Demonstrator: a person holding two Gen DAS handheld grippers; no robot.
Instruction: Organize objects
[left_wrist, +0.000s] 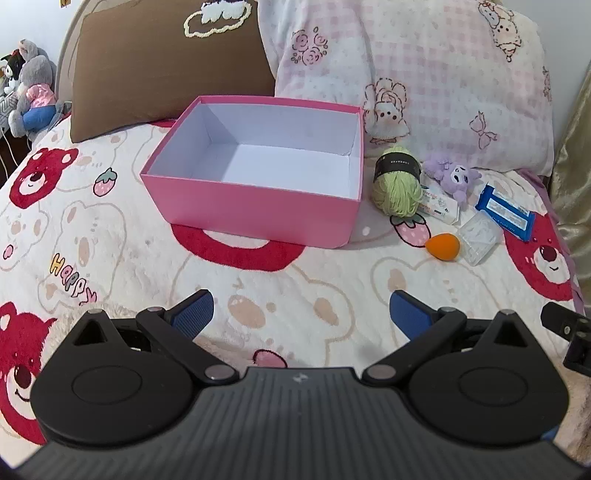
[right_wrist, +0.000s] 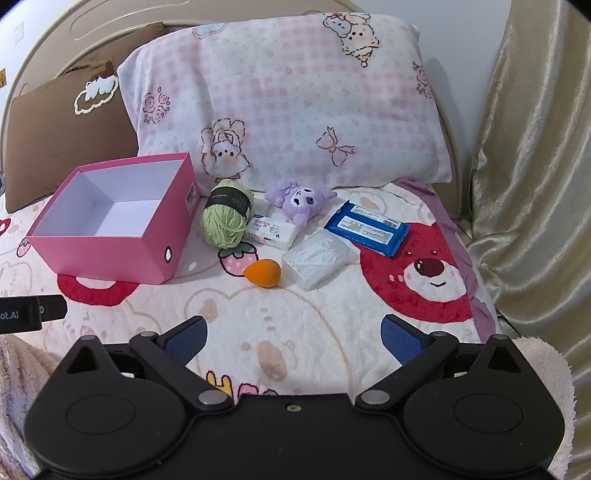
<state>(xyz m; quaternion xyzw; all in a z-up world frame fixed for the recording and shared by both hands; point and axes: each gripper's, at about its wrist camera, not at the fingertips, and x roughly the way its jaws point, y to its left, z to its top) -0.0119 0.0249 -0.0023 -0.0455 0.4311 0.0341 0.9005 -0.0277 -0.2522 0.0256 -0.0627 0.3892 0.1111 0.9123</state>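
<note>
A pink box (left_wrist: 255, 206) (right_wrist: 107, 254) with a white, empty inside stands on the bed. To its right lie a green yarn ball (left_wrist: 397, 186) (right_wrist: 227, 219), a purple plush toy (left_wrist: 452, 175) (right_wrist: 301, 199), a white tissue packet (left_wrist: 441, 205) (right_wrist: 271, 230), an orange sponge egg (left_wrist: 443, 245) (right_wrist: 263, 273), a clear plastic case (left_wrist: 480, 238) (right_wrist: 316, 260) and a blue wipes pack (left_wrist: 504, 212) (right_wrist: 367, 227). My left gripper (left_wrist: 301, 317) is open over the blanket in front of the box. My right gripper (right_wrist: 293, 339) is open, short of the sponge egg, nothing between its fingers.
A brown pillow (left_wrist: 166, 62) and a pink checked pillow (right_wrist: 295, 99) lean on the headboard behind the objects. A gold curtain (right_wrist: 532, 184) hangs at the right. Stuffed toys (left_wrist: 31, 88) sit at the far left. The bear-print blanket (left_wrist: 110, 240) covers the bed.
</note>
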